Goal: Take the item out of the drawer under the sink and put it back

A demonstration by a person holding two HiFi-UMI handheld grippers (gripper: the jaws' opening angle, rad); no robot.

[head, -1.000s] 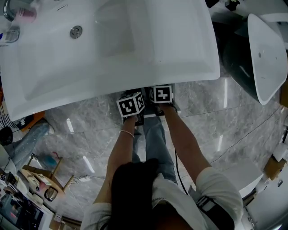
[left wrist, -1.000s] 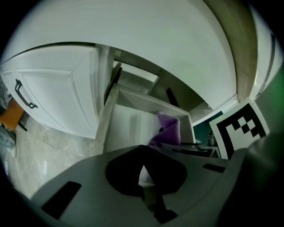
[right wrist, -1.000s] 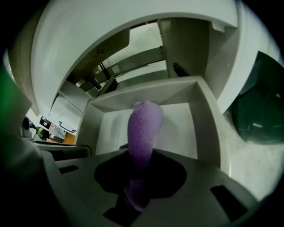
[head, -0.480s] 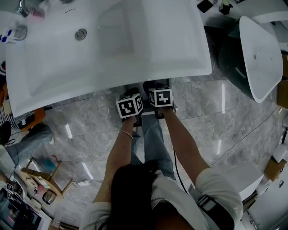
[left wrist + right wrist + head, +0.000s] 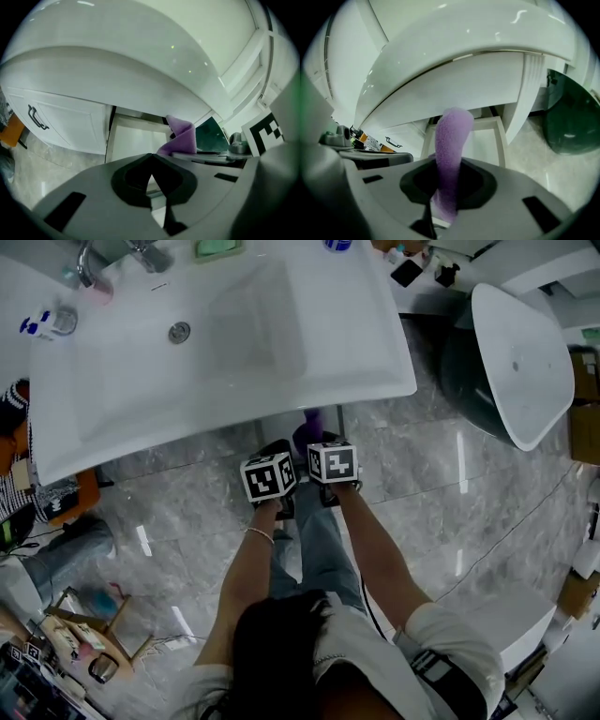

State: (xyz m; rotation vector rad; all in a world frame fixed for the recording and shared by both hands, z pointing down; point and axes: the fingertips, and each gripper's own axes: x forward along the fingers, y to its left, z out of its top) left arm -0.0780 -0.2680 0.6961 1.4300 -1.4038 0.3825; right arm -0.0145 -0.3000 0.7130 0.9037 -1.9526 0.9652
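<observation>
A purple fuzzy cloth (image 5: pixel 450 150) stands up between the jaws of my right gripper (image 5: pixel 446 161), which is shut on it. It also shows as a purple patch (image 5: pixel 312 424) just past the sink's front edge, and to the right in the left gripper view (image 5: pixel 182 137). Below it lies the open white drawer (image 5: pixel 502 136) under the sink (image 5: pixel 216 334). My left gripper (image 5: pixel 151 158) hangs beside the right one over the same drawer (image 5: pixel 133 136), jaws closed together with nothing in them. Both marker cubes sit side by side in the head view, the left gripper (image 5: pixel 277 450) next to the right gripper (image 5: pixel 321 439).
A white cabinet door with a black handle (image 5: pixel 37 118) stands left of the drawer. A dark green and white basin (image 5: pixel 516 357) is at the right. Bottles and a tap (image 5: pixel 89 263) sit along the sink's back. Someone's jeans (image 5: pixel 61 542) and clutter lie on the grey marble floor at left.
Both grippers have risen out from under the sink's front edge. The purple cloth, hidden before, now shows in the head view. The sink has shifted up and left in the picture.
</observation>
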